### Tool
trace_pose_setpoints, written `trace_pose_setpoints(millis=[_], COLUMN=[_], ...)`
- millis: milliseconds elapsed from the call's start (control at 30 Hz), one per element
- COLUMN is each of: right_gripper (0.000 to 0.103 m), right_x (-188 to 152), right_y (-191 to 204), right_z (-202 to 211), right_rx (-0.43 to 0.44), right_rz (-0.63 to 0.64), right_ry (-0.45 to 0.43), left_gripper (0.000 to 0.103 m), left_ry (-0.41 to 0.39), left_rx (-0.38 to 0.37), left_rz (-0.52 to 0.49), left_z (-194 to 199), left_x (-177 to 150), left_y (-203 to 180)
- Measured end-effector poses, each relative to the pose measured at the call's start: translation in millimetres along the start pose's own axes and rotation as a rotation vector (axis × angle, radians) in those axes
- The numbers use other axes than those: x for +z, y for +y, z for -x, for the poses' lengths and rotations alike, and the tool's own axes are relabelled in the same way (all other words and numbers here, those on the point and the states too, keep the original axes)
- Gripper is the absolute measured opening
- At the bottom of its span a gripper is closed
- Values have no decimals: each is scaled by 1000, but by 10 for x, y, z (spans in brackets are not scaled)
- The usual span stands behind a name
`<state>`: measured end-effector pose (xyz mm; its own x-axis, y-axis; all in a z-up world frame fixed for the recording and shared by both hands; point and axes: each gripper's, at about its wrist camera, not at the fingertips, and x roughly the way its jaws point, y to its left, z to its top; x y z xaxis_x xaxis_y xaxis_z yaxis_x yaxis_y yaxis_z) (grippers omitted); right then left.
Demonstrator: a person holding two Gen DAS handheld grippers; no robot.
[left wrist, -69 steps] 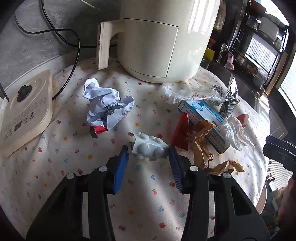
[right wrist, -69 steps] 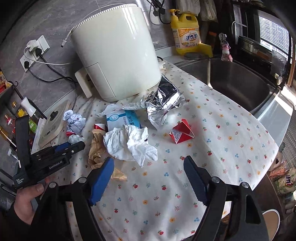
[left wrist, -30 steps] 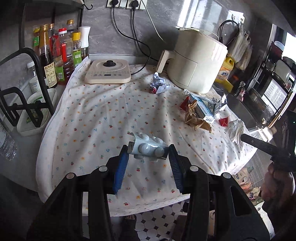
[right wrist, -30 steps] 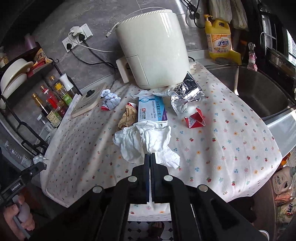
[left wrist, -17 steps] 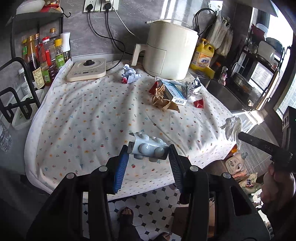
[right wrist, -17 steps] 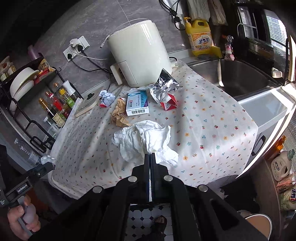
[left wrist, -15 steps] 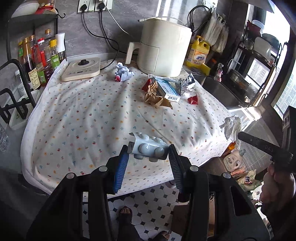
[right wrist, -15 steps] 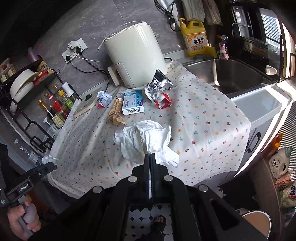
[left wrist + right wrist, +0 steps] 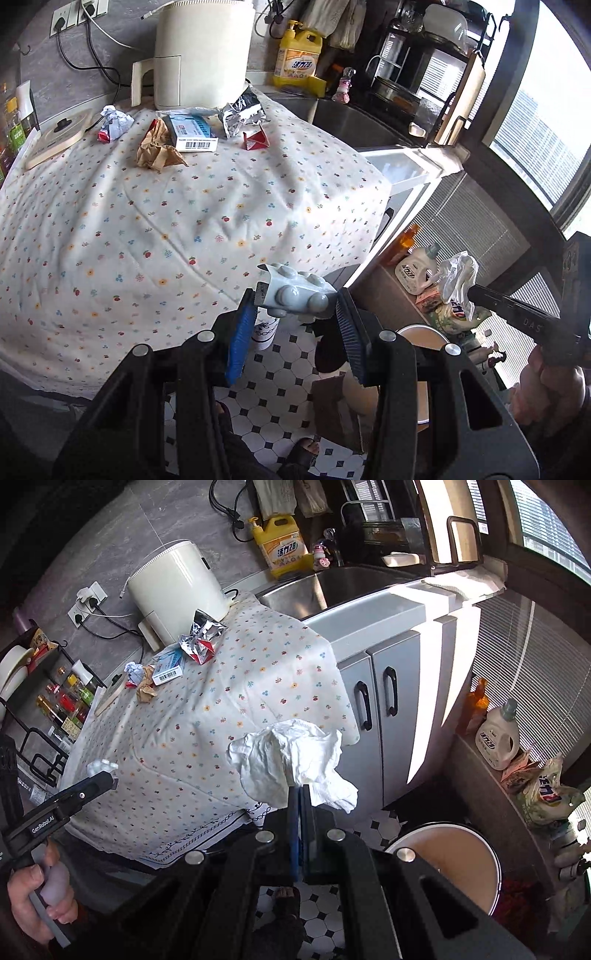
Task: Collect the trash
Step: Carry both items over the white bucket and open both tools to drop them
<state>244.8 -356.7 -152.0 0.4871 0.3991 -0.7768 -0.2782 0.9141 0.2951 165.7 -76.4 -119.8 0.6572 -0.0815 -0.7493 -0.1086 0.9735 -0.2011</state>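
Note:
My left gripper [image 9: 295, 300] is shut on a white blister pack [image 9: 295, 291], held in the air just past the table's front edge above the tiled floor. My right gripper [image 9: 298, 791] is shut on a crumpled white tissue [image 9: 291, 758], which hangs over its fingertips. Below and to the right stands a round white-rimmed bin [image 9: 443, 824], partly hidden behind the gripper body; the left wrist view shows its rim [image 9: 419, 326]. On the flowered tablecloth [image 9: 147, 229] lie brown paper [image 9: 159, 152], a blue-white box [image 9: 192, 133], a foil bag [image 9: 240, 114], a red carton [image 9: 256, 140] and crumpled paper [image 9: 114, 123].
A cream air fryer [image 9: 201, 55] stands at the table's back, a sink [image 9: 332, 583] to its right. White cabinet doors [image 9: 380, 716] face the bin. Detergent bottles [image 9: 496, 742] and bags line the window ledge. Cardboard [image 9: 332, 410] and a sandalled foot [image 9: 304, 448] are on the floor.
Both grippers have drawn back from the table and swung right past its edge, each keeping its load. The floor and the bin have come into view.

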Motion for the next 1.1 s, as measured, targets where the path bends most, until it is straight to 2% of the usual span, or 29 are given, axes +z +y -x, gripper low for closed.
trace_pose_setpoints(millis=[267, 367, 467, 500, 533, 567, 600, 1100], right_gripper=[3, 6, 8, 19, 52, 65, 69, 66], right_x=[-394, -530, -698, -756, -816, -867, -918, -1298], right_y=[-733, -943, -1142, -1202, -1252, -1293, -1321, -1796], right_z=[202, 210, 109, 88, 78, 97, 139, 809], right_rx=[-115, -151, -162, -168, -169, -174, -187, -360], right_rz=[-123, -176, -225, -244, -262, -278, -288, -416], right_ry=[23, 42, 113, 131, 141, 136, 117, 54], left_gripper=[45, 45, 45, 45, 45, 45, 45, 45], left_ry=[68, 97, 130, 142, 154, 166, 178, 361], left_rx=[-103, -132, -163, -173, -184, -195, -206, -387], left_rz=[-97, -133, -167, -178, -191, -204, -216, -378], left_z=[-381, -516, -652, -696, -741, -780, -817, -1253], left_x=[-65, -97, -141, -161, -187, -211, -236, -717], left_y=[-633, -826, -1008, -1069, -1133, -1195, -1254, -2207])
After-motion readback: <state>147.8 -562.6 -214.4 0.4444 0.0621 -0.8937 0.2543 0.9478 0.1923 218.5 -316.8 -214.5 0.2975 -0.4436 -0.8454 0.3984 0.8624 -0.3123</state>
